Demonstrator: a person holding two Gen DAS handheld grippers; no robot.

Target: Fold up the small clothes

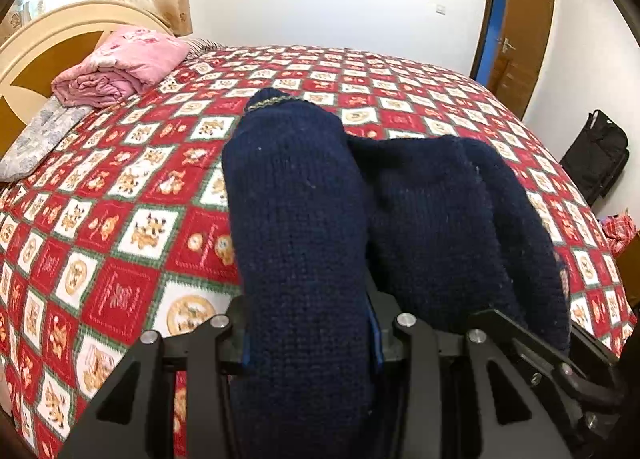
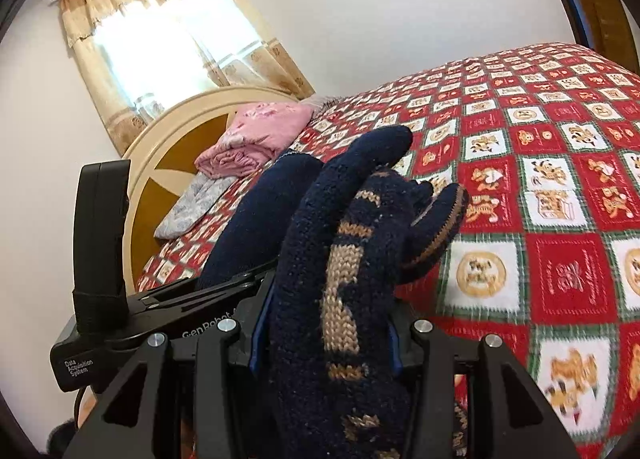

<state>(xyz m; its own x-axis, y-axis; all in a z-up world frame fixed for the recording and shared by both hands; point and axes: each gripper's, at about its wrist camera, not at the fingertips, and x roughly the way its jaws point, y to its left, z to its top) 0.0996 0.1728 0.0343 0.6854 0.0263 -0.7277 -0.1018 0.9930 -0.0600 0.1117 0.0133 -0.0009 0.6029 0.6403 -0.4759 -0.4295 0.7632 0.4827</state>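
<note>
A small navy knitted garment (image 1: 300, 199) is bunched up and lifted above the bed. In the left wrist view my left gripper (image 1: 310, 339) is shut on a thick fold of it, and the knit hides the fingertips. A second navy bulge (image 1: 440, 219) runs right toward the other gripper's black frame (image 1: 552, 363). In the right wrist view my right gripper (image 2: 328, 335) is shut on another part of the garment (image 2: 320, 239), which shows tan stripes and a tan-edged hem (image 2: 444, 235). The left gripper's body (image 2: 104, 239) stands close on the left.
A red, white and green checkered bedspread (image 1: 132, 227) covers the bed. At its head are a folded pink quilt (image 1: 124, 63), a grey patterned pillow (image 1: 40, 139) and a cream headboard (image 2: 180, 115). A brown door (image 1: 520, 31) and a black bag (image 1: 596, 155) are at the right.
</note>
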